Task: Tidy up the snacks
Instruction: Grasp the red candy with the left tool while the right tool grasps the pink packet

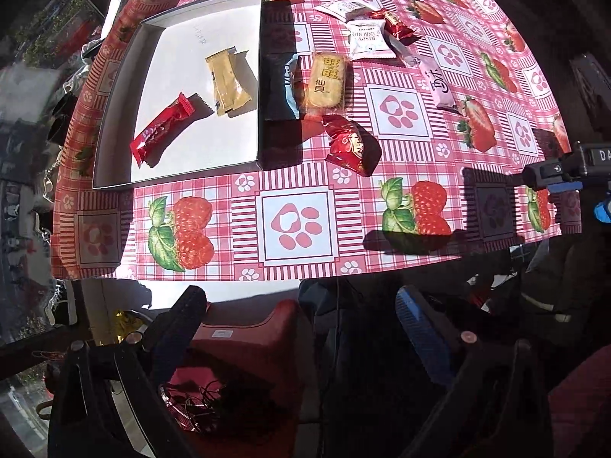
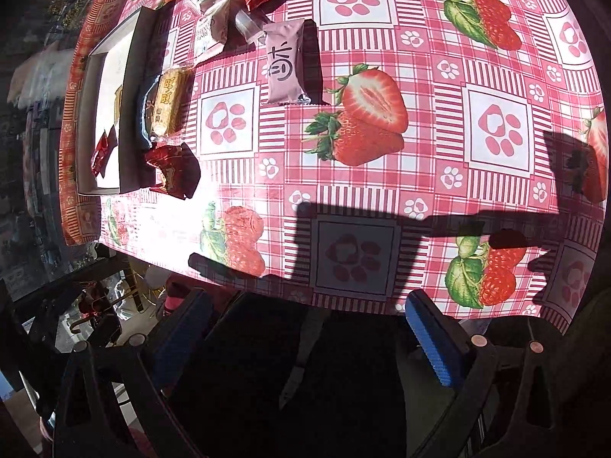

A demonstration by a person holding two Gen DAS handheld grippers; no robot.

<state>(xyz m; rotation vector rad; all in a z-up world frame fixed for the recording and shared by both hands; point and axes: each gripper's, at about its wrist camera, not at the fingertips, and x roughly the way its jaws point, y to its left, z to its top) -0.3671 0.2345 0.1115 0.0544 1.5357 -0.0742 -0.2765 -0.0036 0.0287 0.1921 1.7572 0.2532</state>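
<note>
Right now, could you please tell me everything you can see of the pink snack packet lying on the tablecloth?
The pink snack packet is a small glossy pillow-style wrapper, pale pink with large dark characters printed on its face and crimped, sealed ends. It looks unopened and lies flat on the strawberry-patterned tablecloth, casting a dark shadow along one side. Nothing grips it; it lies apart from the shallow white box, close to a clear wrapper from the snack cluster.

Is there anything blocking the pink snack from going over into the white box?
Yes. Between the pink snack and the box lies the yellow cracker, right beside the box's near wall. The right tool is open and holds nothing, with bare tablecloth between it and the snack.
</note>
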